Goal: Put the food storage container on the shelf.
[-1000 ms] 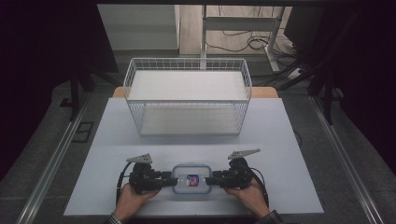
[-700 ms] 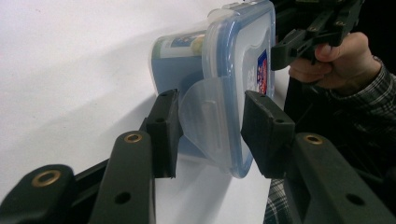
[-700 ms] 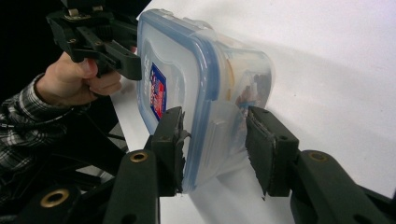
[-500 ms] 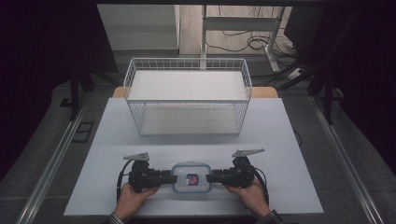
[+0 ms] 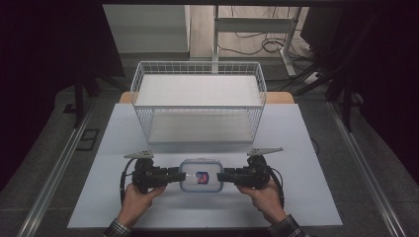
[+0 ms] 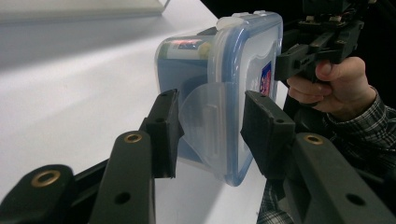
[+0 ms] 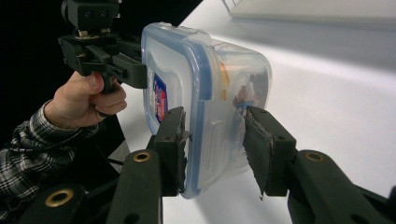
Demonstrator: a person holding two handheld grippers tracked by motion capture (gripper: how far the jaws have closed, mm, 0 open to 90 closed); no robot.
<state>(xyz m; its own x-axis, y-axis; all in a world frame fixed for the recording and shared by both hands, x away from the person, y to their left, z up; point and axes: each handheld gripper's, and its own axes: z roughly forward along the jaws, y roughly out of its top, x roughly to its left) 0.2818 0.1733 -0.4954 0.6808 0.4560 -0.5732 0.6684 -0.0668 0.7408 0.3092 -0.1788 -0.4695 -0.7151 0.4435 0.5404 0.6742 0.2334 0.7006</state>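
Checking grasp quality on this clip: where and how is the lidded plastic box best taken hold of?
At its two short ends, one gripper from each side. The plastic box has a lid flap at each end; the left gripper and right gripper each straddle lid and wall there, which looks balanced.

Count of things on the table

One lidded plastic container point(image 5: 200, 175), lower centre; one white wire basket point(image 5: 198, 101), upper centre; two grippers, left point(image 5: 174, 176) and right point(image 5: 223, 176).
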